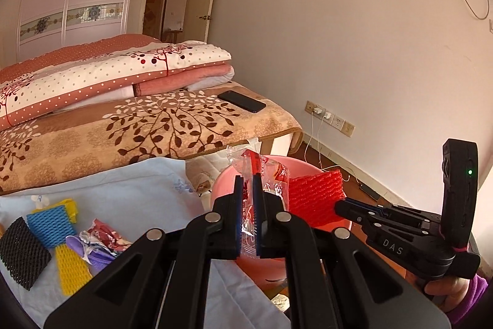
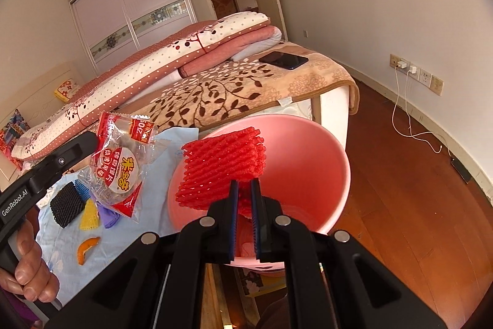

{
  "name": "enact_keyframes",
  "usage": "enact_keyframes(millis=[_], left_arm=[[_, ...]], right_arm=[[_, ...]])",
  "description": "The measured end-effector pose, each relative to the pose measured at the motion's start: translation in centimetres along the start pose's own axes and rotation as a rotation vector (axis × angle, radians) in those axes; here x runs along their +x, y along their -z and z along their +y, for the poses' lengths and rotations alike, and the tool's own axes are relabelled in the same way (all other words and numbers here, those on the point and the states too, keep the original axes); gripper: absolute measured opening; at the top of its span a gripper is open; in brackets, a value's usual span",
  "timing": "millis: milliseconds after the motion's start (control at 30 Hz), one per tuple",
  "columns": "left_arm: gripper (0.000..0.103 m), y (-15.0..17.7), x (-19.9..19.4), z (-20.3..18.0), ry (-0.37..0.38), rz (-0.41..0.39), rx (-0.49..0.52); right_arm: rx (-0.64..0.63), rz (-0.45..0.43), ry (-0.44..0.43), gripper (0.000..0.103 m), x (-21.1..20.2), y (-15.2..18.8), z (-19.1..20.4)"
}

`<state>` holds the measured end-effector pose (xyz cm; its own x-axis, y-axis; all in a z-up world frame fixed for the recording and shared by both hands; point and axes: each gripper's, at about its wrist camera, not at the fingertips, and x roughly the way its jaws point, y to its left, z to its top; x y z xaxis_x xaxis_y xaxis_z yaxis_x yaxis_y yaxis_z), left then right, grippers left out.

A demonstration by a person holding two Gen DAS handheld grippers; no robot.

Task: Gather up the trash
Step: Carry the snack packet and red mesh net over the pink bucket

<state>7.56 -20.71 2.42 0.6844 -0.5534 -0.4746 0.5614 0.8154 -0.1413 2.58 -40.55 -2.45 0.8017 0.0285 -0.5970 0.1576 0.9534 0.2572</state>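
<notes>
To the far left of my left claw [image 1: 247, 184], on the light blue cloth [image 1: 129, 190], I see the trash that is not yet collected: a black foam net [image 1: 21, 252], a blue foam net [image 1: 50, 225], two yellow foam nets [image 1: 72, 269] and a crumpled wrapper [image 1: 101, 236] beside a purple piece [image 1: 97, 259]. In the right wrist view a curl of orange peel [image 2: 87, 248] also lies on this cloth, near my left hand [image 2: 29, 264]. My left claw is closed on a clear snack wrapper [image 1: 262, 171] with red print; the wrapper stands up between the pads, above the near left edge of the pink basin [image 2: 308, 144]. To the right of it, my right claw [image 2: 245, 185] is closed on a red foam net [image 2: 225, 162], and this net hangs over the open mouth of the basin, apart from the snack wrapper. The basin stands just in front of both claws, beside the corner of the bed [image 1: 154, 125]. Beyond the claws a black phone [image 1: 242, 101] lies on the brown leaf blanket, next to the folded quilts [image 1: 123, 73]. On the far right, white chargers [image 2: 406, 67] sit in the wall sockets.
</notes>
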Motion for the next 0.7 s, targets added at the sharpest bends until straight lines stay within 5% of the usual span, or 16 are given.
enact_keyframes(millis=[700], left_arm=[[0.006, 1.4, 5.4, -2.1, 0.023, 0.100, 0.012]], right_arm=[[0.024, 0.044, 0.047, 0.008, 1.9, 0.6, -2.6]])
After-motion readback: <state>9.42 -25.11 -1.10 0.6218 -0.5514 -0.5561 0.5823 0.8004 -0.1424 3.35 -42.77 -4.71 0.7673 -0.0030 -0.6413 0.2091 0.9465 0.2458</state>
